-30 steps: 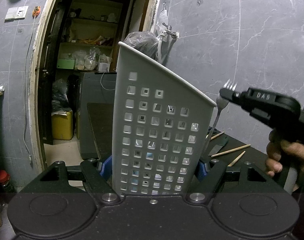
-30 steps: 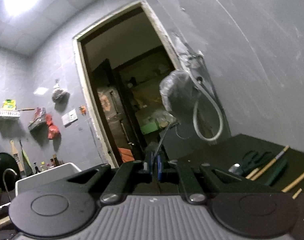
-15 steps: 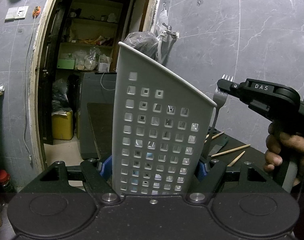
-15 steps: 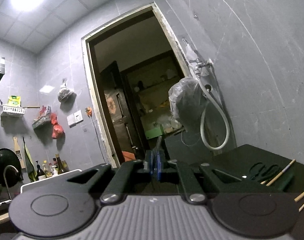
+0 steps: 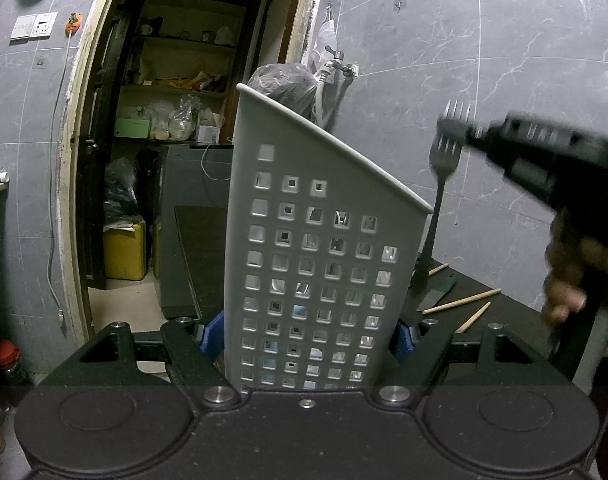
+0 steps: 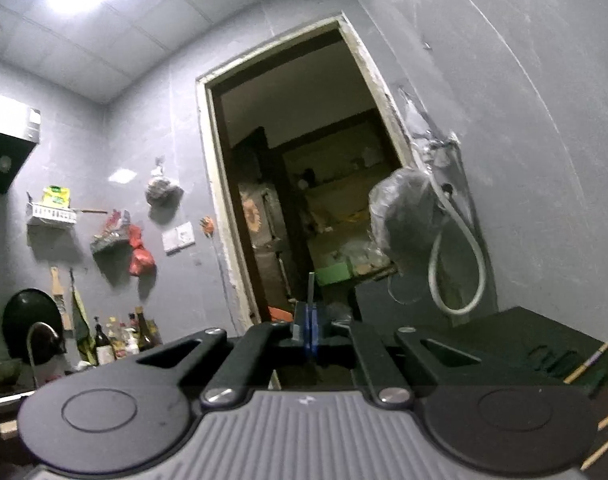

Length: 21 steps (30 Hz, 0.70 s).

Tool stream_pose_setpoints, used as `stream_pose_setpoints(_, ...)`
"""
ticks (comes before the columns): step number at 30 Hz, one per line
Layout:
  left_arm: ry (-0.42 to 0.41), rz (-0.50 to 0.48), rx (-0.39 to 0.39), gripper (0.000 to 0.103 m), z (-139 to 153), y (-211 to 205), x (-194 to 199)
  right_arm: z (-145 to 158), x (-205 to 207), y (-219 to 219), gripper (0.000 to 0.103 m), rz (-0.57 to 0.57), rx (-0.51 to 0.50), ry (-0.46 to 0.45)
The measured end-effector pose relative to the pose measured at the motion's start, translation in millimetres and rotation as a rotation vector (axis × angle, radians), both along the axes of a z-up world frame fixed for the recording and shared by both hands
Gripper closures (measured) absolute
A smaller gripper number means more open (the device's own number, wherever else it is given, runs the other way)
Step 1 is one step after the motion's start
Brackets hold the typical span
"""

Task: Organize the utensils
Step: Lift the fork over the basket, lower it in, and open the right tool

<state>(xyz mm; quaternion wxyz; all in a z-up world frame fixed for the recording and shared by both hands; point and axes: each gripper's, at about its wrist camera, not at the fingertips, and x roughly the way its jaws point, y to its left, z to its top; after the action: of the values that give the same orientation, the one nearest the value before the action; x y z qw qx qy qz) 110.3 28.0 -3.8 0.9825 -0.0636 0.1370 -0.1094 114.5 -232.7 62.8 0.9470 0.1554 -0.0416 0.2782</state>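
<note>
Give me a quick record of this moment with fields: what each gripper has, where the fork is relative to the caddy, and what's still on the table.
left gripper: shut on the white perforated utensil caddy, holding it upright
right gripper: shut on the fork near its head, tines up
fork versus caddy: to the right of the caddy and outside it, handle hanging down past the rim
dark table: wooden chopsticks and a dark-handled utensil lie behind the caddy
stage: fork not yet in the caddy

Left claw (image 5: 310,332) gripping white holder (image 5: 320,248), right claw (image 5: 452,130) pinching fork (image 5: 444,168)
</note>
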Motion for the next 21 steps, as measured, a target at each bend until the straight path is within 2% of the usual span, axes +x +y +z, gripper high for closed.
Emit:
stream_pose_setpoints(4, 0.0, 0.001, 0.0, 0.025, 0, 0, 0, 27, -18, 1, 0.101, 0.045, 0.039, -0.126)
stream_pose_setpoints(6, 0.0, 0.001, 0.0, 0.025, 0, 0, 0, 43, -30, 0, 0.101, 0.091, 0.077, -0.209)
stream_pose_setpoints(10, 0.0, 0.0, 0.001, 0.025, 0, 0, 0, 66, -45, 7, 0.101, 0.22, 0.132, -0.306)
stream_pose_setpoints(15, 0.0, 0.0, 0.0, 0.025, 0, 0, 0, 72, -44, 24, 0.101, 0.353, 0.14, -0.339)
stream_pose_setpoints(21, 0.0, 0.0, 0.001, 0.025, 0, 0, 0, 60, -21, 43, 0.101, 0.405, 0.119, -0.242)
